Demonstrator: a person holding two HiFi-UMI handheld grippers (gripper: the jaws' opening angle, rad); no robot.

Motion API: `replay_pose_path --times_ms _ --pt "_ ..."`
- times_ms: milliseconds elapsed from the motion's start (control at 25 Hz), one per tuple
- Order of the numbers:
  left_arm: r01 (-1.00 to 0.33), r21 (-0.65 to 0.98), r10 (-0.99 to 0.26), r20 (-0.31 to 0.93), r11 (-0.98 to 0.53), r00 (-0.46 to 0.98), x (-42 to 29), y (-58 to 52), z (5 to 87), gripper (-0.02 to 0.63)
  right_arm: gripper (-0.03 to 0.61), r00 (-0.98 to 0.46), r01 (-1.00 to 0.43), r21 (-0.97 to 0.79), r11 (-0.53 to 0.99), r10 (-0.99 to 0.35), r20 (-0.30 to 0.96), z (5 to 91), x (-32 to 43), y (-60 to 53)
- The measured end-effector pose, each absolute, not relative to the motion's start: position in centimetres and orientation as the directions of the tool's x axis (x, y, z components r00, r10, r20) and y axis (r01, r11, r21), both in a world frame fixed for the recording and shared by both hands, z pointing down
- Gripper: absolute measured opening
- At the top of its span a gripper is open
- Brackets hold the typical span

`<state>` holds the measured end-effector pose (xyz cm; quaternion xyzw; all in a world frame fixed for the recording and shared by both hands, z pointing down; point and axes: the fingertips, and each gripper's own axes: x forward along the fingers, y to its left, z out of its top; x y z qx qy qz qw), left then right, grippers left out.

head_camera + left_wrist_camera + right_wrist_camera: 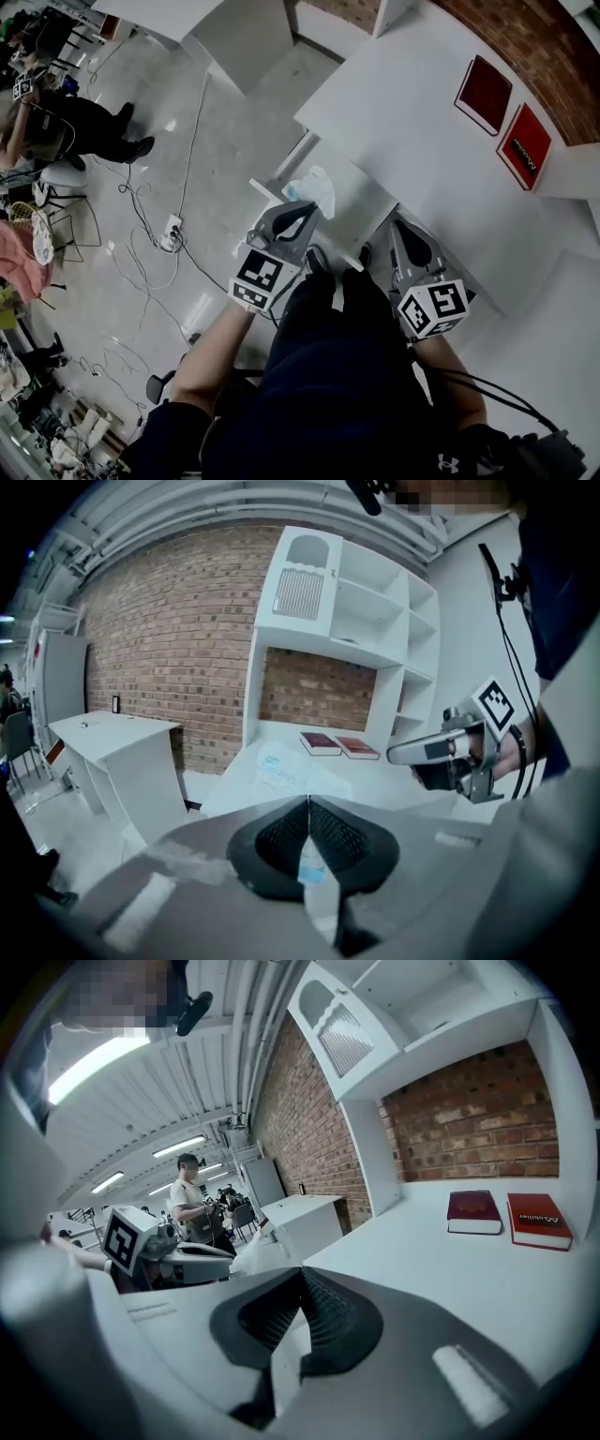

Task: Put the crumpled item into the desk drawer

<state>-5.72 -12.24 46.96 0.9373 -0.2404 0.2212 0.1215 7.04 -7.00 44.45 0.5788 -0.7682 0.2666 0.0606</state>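
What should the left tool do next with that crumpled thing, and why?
Probably ease it down and let go: the left tool is shut on the crumpled item, which hangs over what looks like the open drawer.

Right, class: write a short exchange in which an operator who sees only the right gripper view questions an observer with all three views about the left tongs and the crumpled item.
Operator: I only see the left gripper side-on. Are its tongs open?
Observer: No. Its own view looks straight at them, and they are shut, tips together.
Operator: And the crumpled item? I get just a white blob beside that gripper.
Observer: In the left gripper view it shows blue print on pale, thin wrapping.
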Motion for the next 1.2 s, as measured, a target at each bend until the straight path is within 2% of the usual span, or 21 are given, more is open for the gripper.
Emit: replay_pose_path --times_ms 600,880,1200 --pt "-0.401 0.004 -0.294 0.675 -0.916 0.677 -4.2 -14.2 57.8 0.005 0.002 -0.465 -0.885 -0.206 0.418 -0.781 0.416 48.3 4.7 -12.6" --pt "-0.180 -0.074 -0.166 0.800 -0.981 0.577 -3.2 -14.7 63.4 0.005 0.003 -0.475 -0.879 -0.182 0.440 -0.789 0.389 49.3 3.9 -15.3" --pt "0.088 -0.072 -0.031 0.916 -0.994 0.401 -2.6 -15.2 69.9 0.005 0.002 -0.439 -0.896 -0.255 0.363 -0.808 0.392 51.2 4.9 -15.6"
